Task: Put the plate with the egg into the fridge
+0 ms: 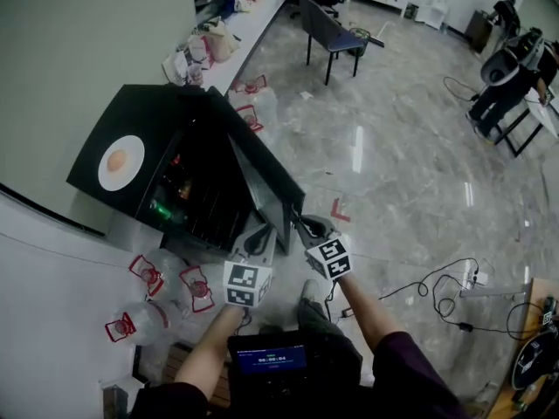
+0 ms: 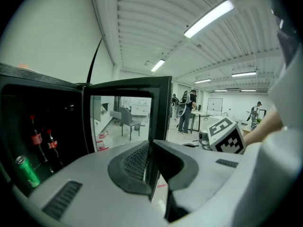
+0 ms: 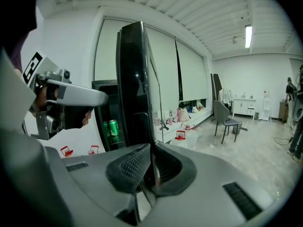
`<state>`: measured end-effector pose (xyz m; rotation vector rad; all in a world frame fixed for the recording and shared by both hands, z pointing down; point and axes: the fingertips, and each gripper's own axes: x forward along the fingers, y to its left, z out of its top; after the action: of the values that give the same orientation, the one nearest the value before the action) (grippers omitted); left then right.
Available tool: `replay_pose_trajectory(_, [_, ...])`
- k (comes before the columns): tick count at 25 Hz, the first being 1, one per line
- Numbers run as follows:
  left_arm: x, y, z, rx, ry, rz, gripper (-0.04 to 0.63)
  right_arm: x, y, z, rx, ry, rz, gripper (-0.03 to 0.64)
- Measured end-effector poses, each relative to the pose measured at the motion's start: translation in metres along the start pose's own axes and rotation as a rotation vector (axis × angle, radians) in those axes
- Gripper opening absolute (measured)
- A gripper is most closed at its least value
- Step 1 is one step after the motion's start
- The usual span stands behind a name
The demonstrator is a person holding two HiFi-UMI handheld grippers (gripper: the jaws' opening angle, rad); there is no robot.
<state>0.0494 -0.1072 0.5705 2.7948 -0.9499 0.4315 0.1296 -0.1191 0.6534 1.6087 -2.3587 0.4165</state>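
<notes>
Black on every side and standing wide open by the white wall: looking steeply down on the fridge [image 1: 103,140]. Pinching the free edge of its glass door [image 1: 266,184] with the left gripper [image 2: 150,146], jaws drawn in to the thickness of the black frame and pressing on it from both sides. Clamping the same edge with the right gripper [image 3: 150,149], just beside the left one, jaws likewise narrowed onto the frame (the two marker cubes nearly touching in the head view). Holding nothing else in either gripper.

Resting on the fridge's flat top, towards the wall: the white plate [image 1: 131,175], lying level, carrying the egg [image 1: 117,160] at about its middle. Sitting well apart from both grippers, and not yet inside.

Showing through the open front: a green can [image 2: 27,170] low down and two dark bottles [image 2: 37,139] with red labels standing behind it. Crowding the floor beside the fridge: clear water jugs [image 1: 166,267] with red handles. Standing farther off on the pale polished floor: a dark chair [image 1: 330,31].
</notes>
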Motion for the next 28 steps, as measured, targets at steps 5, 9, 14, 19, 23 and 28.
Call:
replay_pose_trajectory(5, [0.062,-0.037,0.023,0.044,0.001,-0.029,0.014,-0.005,-0.045,0.002,-0.018,0.005,0.043,0.037])
replay_pose_trajectory(9, [0.092,-0.050,0.033,0.037,0.008,-0.022,0.012,-0.022,-0.075,0.000,-0.020,-0.010,0.042,0.037])
replay_pose_trajectory(14, [0.125,-0.059,0.041,0.038,0.017,-0.009,0.012,-0.052,-0.107,-0.004,0.006,-0.041,-0.006,0.009])
replay_pose_trajectory(19, [0.141,-0.063,0.048,0.038,0.026,0.012,0.012,-0.070,-0.125,0.015,-0.004,-0.103,-0.019,0.008])
replay_pose_trajectory(23, [0.139,-0.051,0.052,0.057,0.020,0.039,0.012,-0.067,-0.122,0.036,-0.078,-0.140,-0.004,0.008])
replay_pose_trajectory(28, [0.110,-0.005,0.072,0.148,0.004,0.104,0.011,-0.043,-0.093,0.072,-0.209,-0.202,0.064,0.008])
